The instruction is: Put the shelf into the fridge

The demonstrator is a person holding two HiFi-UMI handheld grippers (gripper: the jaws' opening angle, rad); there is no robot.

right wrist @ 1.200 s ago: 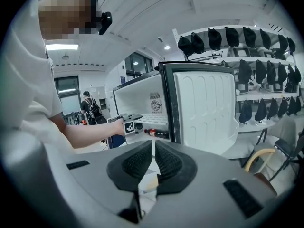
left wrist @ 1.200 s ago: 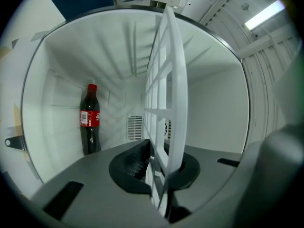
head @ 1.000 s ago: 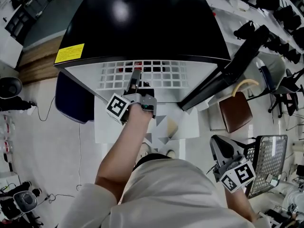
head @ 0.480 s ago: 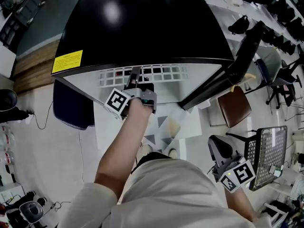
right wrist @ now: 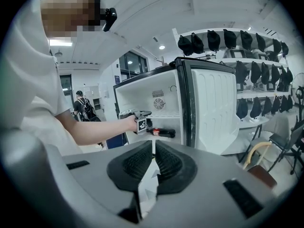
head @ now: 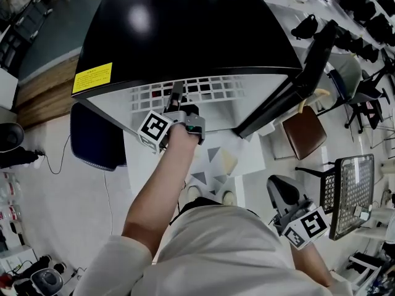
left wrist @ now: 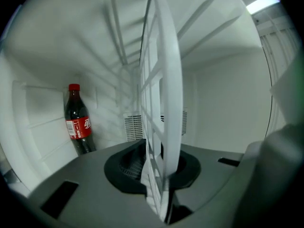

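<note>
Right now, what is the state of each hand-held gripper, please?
Left hand-held gripper: closed on the white shelf.
Right hand-held gripper: closed, holding nothing.

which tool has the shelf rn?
Left tool: its jaws clamp the white grid shelf inside the fridge. Right tool is shut and empty, away from the fridge.

Lab or workshop: wall racks [right wrist: 247, 80] of black gear [right wrist: 213, 39], chairs [head: 303, 132].
</note>
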